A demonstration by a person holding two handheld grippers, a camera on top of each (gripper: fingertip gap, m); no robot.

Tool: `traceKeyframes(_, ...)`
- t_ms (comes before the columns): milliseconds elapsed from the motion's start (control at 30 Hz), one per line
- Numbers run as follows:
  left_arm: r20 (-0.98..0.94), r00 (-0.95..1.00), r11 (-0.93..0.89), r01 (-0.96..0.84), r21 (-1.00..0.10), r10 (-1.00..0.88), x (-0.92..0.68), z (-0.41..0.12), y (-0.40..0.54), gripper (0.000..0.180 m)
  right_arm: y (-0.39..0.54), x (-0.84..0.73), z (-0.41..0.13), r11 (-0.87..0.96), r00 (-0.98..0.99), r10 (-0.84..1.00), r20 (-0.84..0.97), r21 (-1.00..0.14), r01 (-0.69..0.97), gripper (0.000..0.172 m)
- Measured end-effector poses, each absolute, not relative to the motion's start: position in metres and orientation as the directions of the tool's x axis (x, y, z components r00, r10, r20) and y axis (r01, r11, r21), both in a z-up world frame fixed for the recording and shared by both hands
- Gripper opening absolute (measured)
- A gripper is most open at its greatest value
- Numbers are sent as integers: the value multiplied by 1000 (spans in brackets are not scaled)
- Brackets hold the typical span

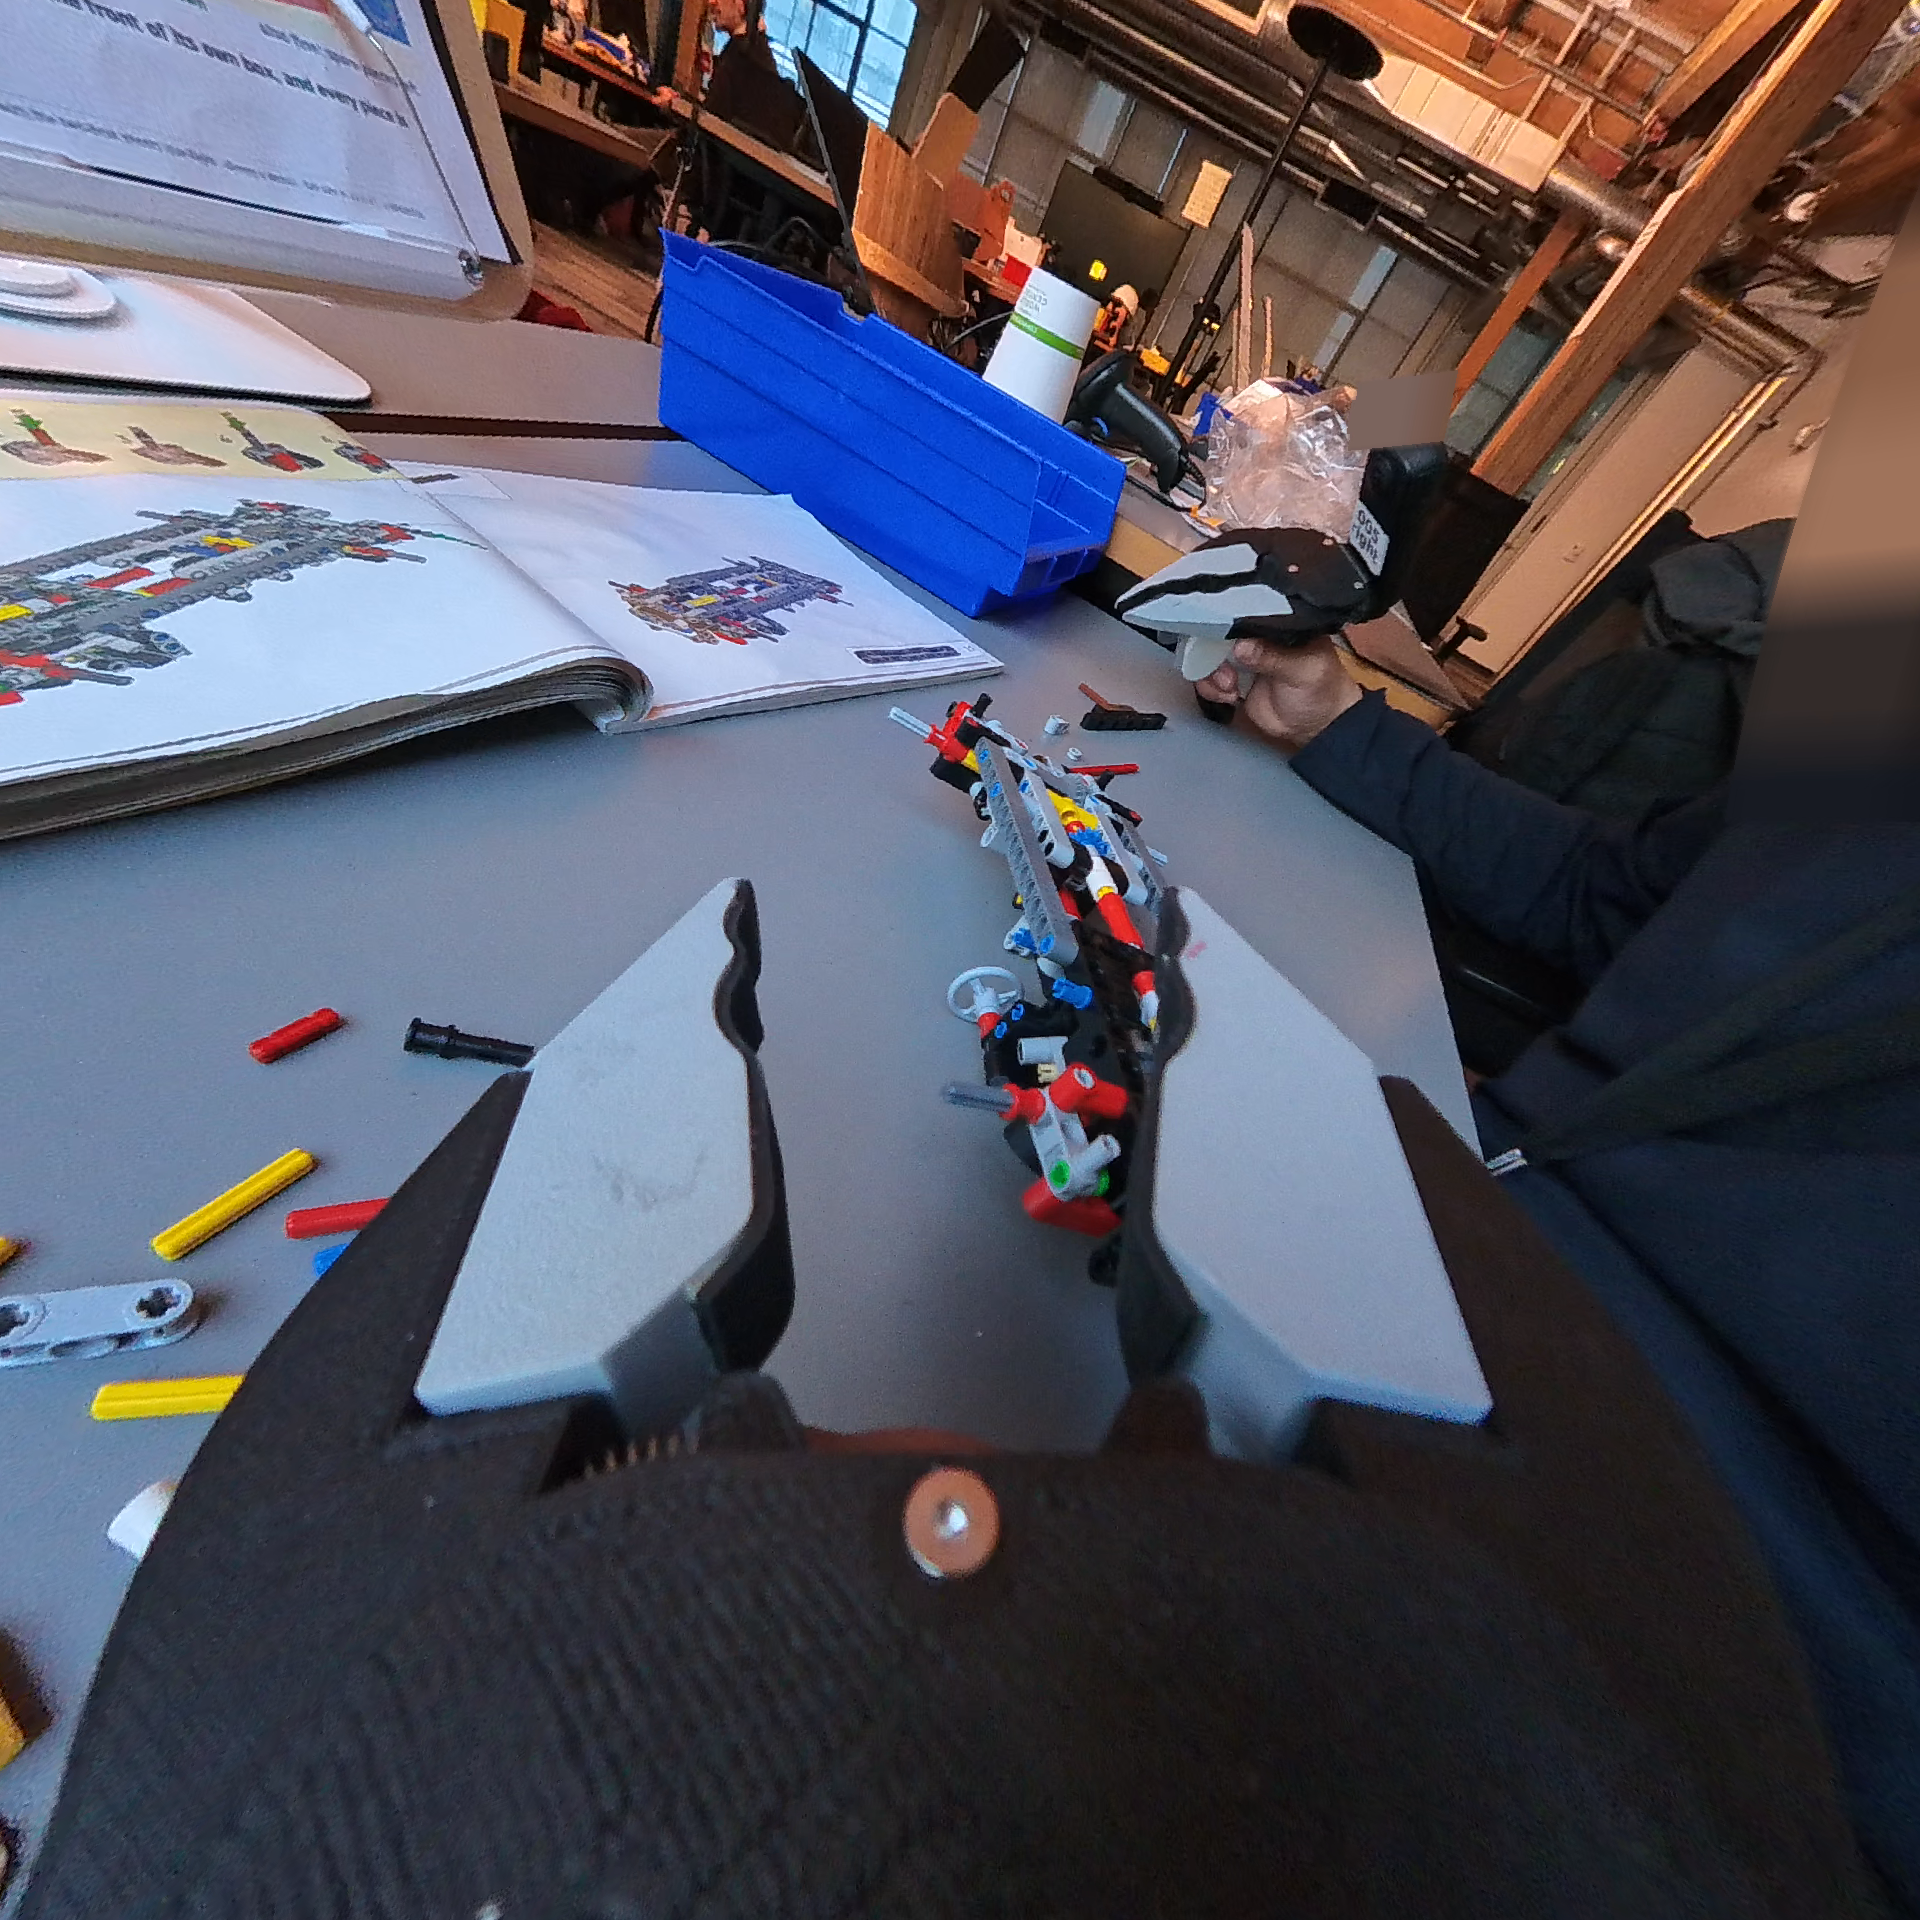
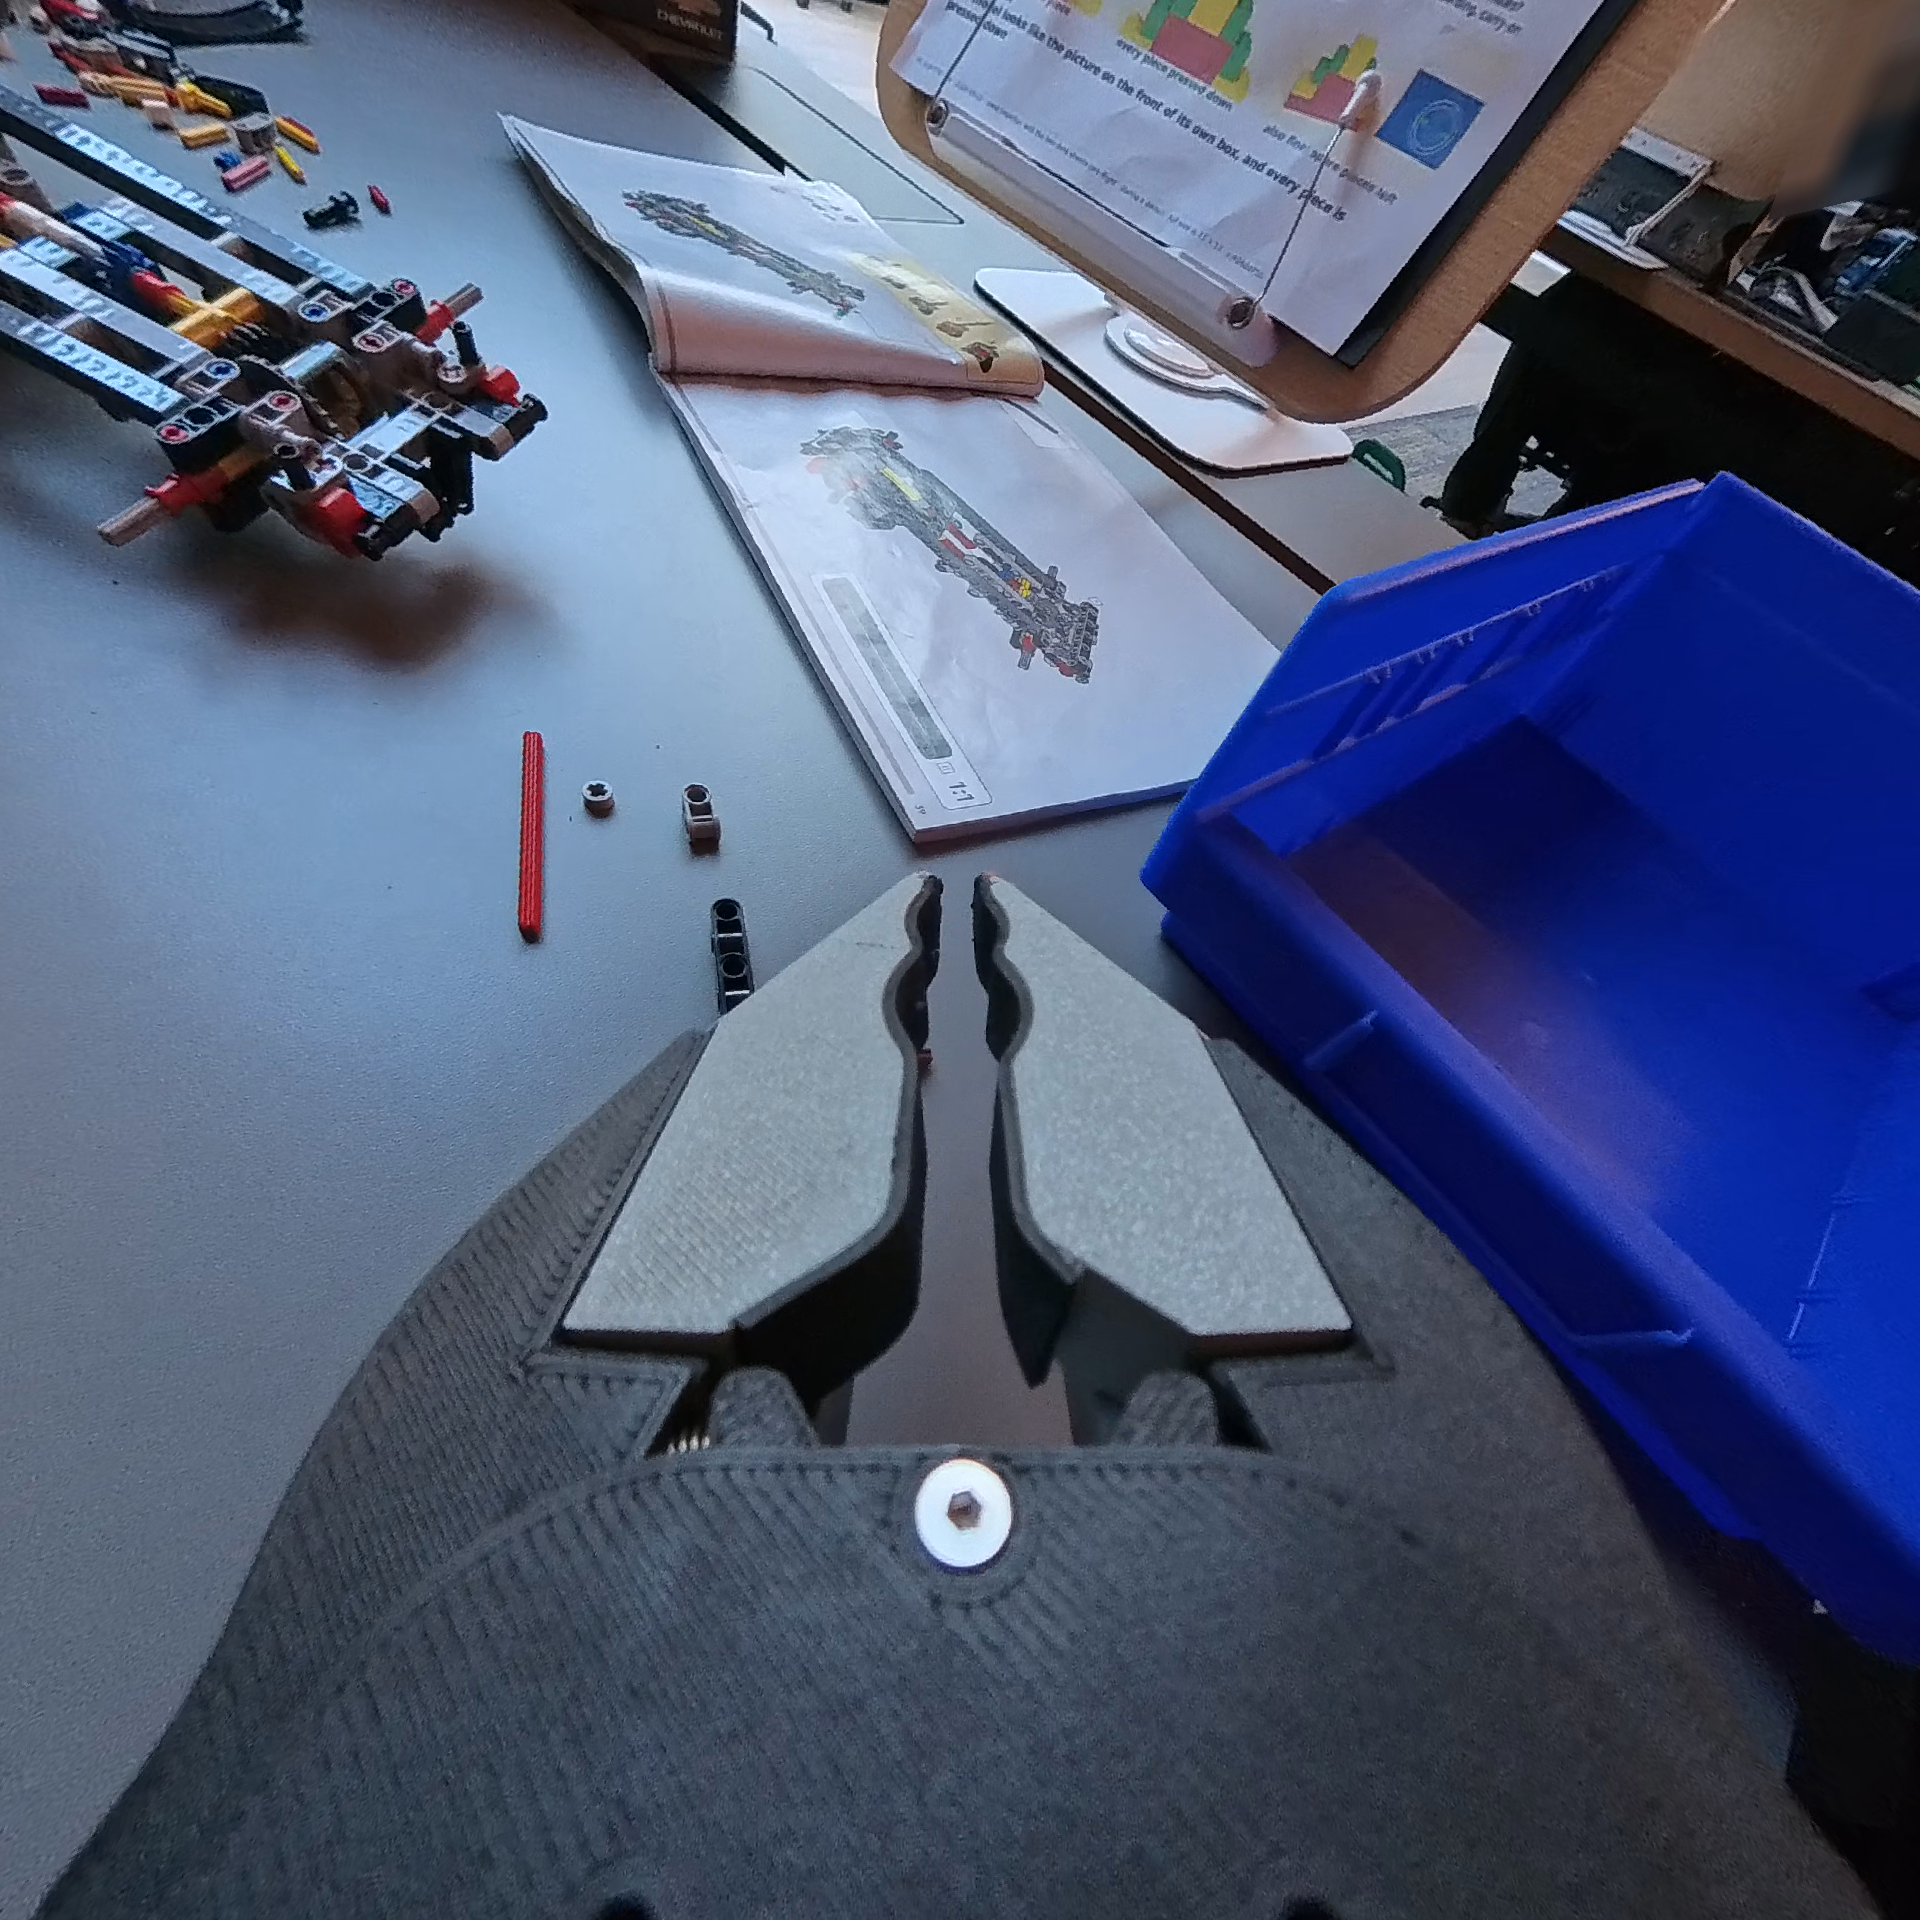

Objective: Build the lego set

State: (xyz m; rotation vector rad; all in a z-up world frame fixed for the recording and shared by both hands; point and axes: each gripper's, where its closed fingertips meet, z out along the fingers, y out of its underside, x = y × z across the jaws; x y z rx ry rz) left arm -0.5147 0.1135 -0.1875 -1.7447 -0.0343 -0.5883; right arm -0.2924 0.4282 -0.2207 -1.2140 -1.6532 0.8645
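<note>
The left gripper point(image 1: 956, 914) hangs wide open, a part-built brick chassis point(image 1: 1049, 862) stretching across the grey table point(image 1: 727, 810) just beside its right finger, while the right gripper point(image 2: 958, 883), fingers drawn almost together, hovers between a black beam point(image 2: 730, 951) and a blue bin point(image 2: 1558, 831).
</note>
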Motion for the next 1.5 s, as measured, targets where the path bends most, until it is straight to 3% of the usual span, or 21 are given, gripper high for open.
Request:
traceKeyframes(1067, 417, 864, -307, 331, -892, -282, -513, -193, 116, 74, 426, -294, -225, 269, -158, 961, 225, -893, 361, 0)
traceKeyframes(1367, 422, 864, -296, 342, -892, -275, -515, -192, 116, 74, 409, -287, -233, 307, -284, 937, 205, -873, 379, 9)
traceKeyframes(1500, 416, 867, -296, 335, -894, -274, -515, -192, 116, 74, 406, -272, -243, 277, -367, 923, 114, -859, 430, 20)
